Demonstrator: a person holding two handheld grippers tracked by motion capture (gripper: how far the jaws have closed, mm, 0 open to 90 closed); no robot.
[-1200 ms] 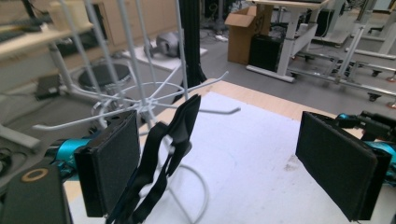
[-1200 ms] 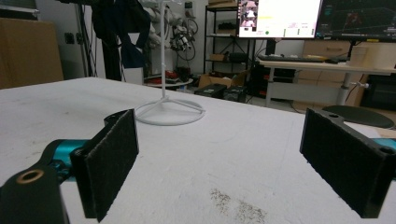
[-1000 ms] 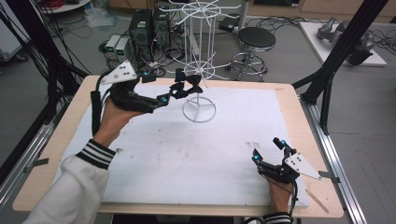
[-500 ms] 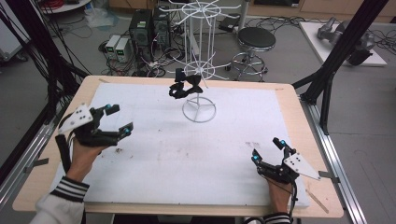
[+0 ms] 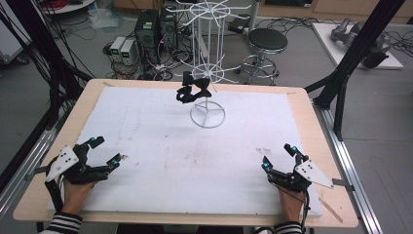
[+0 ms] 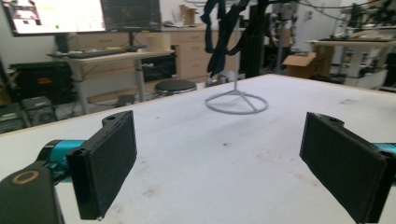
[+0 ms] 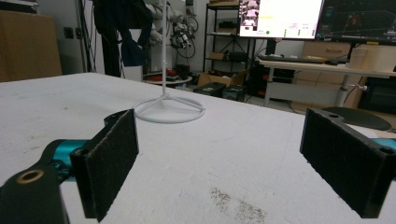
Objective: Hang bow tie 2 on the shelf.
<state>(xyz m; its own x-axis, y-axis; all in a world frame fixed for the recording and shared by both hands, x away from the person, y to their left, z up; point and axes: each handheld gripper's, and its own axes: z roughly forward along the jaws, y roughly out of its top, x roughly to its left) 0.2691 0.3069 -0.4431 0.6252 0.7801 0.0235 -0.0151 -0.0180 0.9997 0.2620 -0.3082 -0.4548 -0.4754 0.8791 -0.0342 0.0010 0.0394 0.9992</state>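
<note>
Hanging on the rack (image 5: 204, 73), black cloth (image 5: 194, 91) far from both tongs.

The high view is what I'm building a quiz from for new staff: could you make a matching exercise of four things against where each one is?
Things:
1. left tool
2. right tool
3. black cloth
4. stool

Places:
A. on the floor behind the table
B. hanging on the white wire rack
C. near corner of the table, at the left of the picture
D. near corner of the table, at the right of the picture

Pairs: 1-C, 2-D, 3-B, 4-A
</note>
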